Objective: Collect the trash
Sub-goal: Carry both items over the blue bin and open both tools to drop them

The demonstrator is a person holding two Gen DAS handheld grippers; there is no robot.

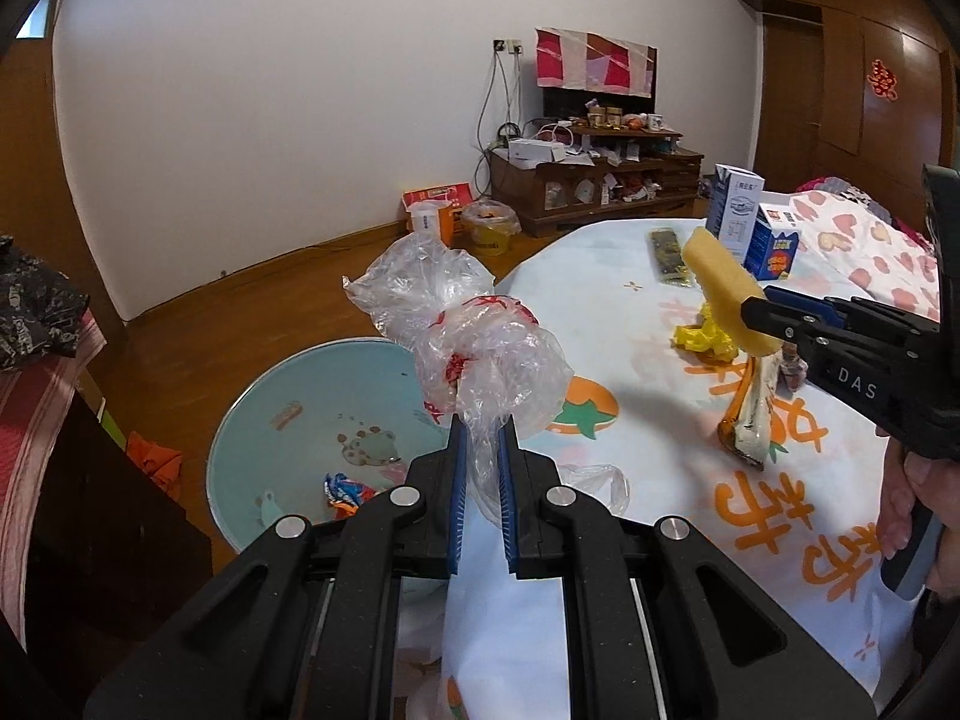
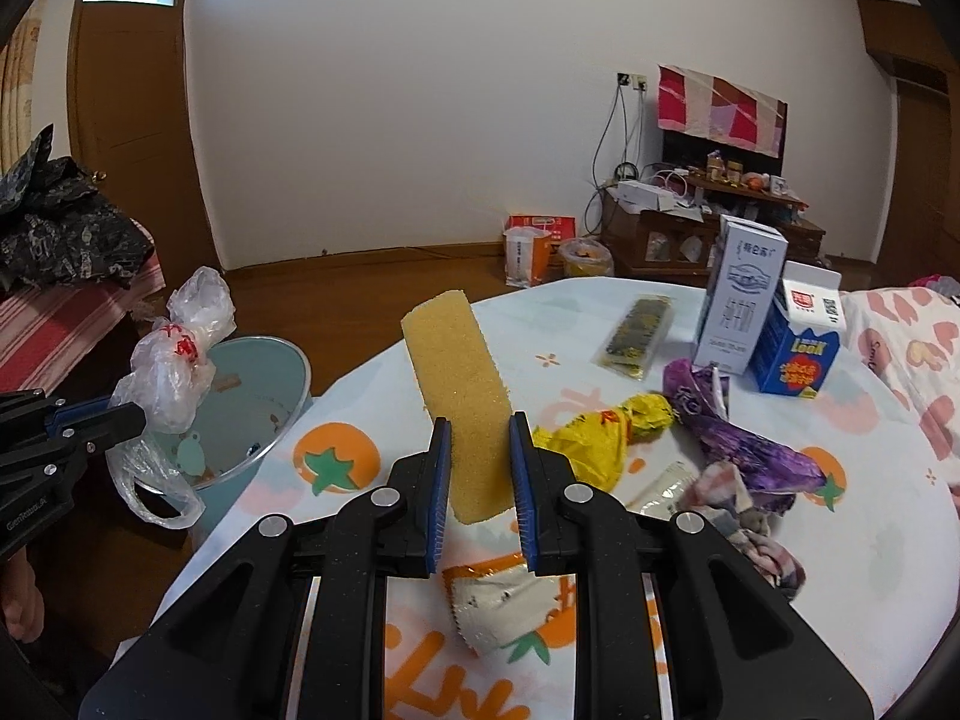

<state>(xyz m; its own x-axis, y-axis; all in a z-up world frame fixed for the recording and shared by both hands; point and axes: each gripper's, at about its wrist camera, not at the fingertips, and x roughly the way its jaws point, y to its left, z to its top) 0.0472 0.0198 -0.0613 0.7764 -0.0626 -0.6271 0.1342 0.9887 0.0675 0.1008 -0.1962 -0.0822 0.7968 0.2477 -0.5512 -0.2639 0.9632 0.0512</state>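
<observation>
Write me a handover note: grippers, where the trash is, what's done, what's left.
Left gripper: shut on a clear bag, held over the bin.
Right gripper: shut on a yellow sponge, above the table.
Done: a wrapper lies in the bin.
Left: drop bag and sponge; then the yellow wrapper, purple wrapper, white sachet, dark packet. Cartons stand upright at the far edge.

yellow sponge (image 2: 462, 396), clear red-printed plastic bag (image 1: 474, 354), light-blue bin (image 1: 312, 420)
</observation>
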